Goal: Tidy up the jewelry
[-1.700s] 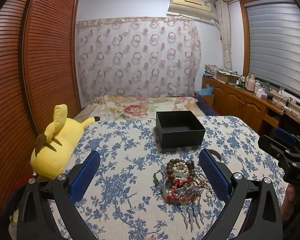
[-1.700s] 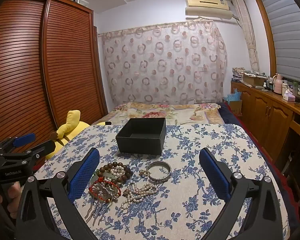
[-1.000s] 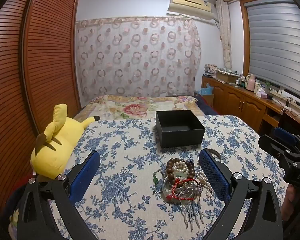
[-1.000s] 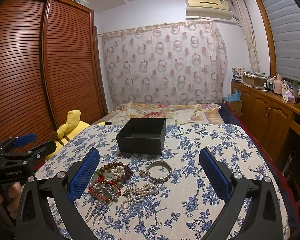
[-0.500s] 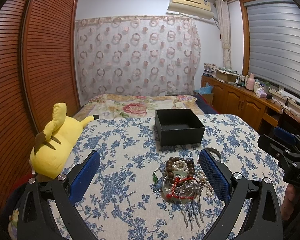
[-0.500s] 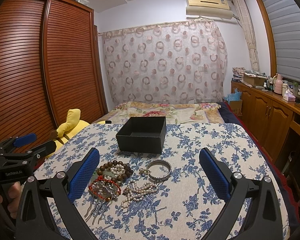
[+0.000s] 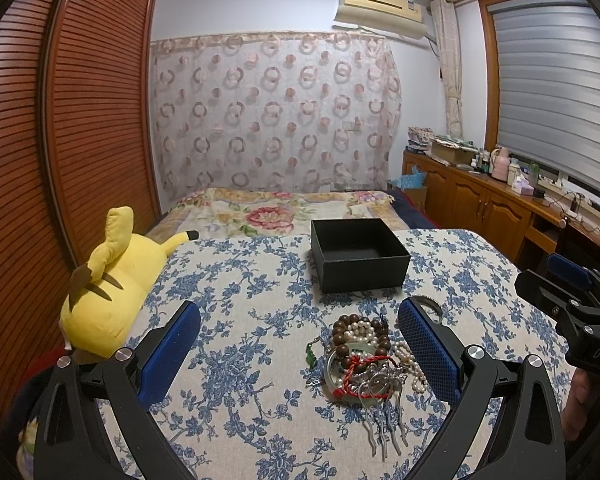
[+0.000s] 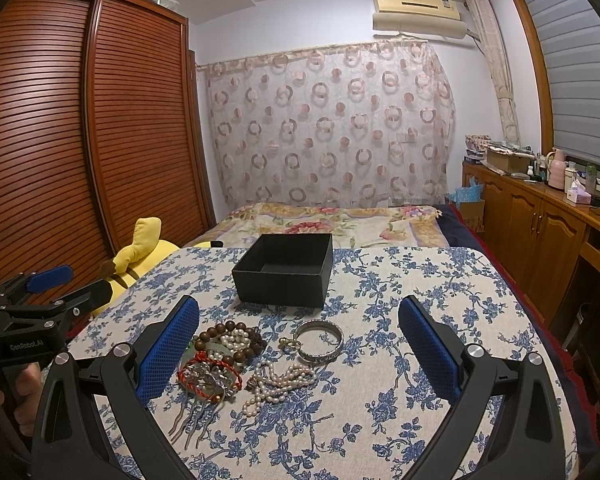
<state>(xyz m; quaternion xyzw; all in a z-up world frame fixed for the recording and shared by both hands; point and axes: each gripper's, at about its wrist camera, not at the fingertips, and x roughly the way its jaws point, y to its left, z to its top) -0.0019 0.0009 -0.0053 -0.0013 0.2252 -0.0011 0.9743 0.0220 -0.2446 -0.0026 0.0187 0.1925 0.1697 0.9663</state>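
Observation:
A pile of jewelry (image 7: 364,356) lies on the blue floral tablecloth: brown wooden beads (image 8: 228,334), a red cord bracelet (image 8: 208,372), metal hair combs (image 8: 196,420), a pearl necklace (image 8: 280,384) and a silver bangle (image 8: 319,340). An empty black box (image 8: 285,276) stands behind the pile; it also shows in the left wrist view (image 7: 358,254). My left gripper (image 7: 300,348) is open and empty, above the table left of the pile. My right gripper (image 8: 300,344) is open and empty, above the pile.
A yellow plush toy (image 7: 112,292) lies at the table's left edge. A bed (image 8: 332,220) is behind the table. Wooden wardrobe doors (image 8: 80,140) stand on the left, and a wooden cabinet (image 8: 540,232) with bottles runs along the right.
Both views have shifted very slightly; the jewelry and the box have not moved, and both grippers have stayed open.

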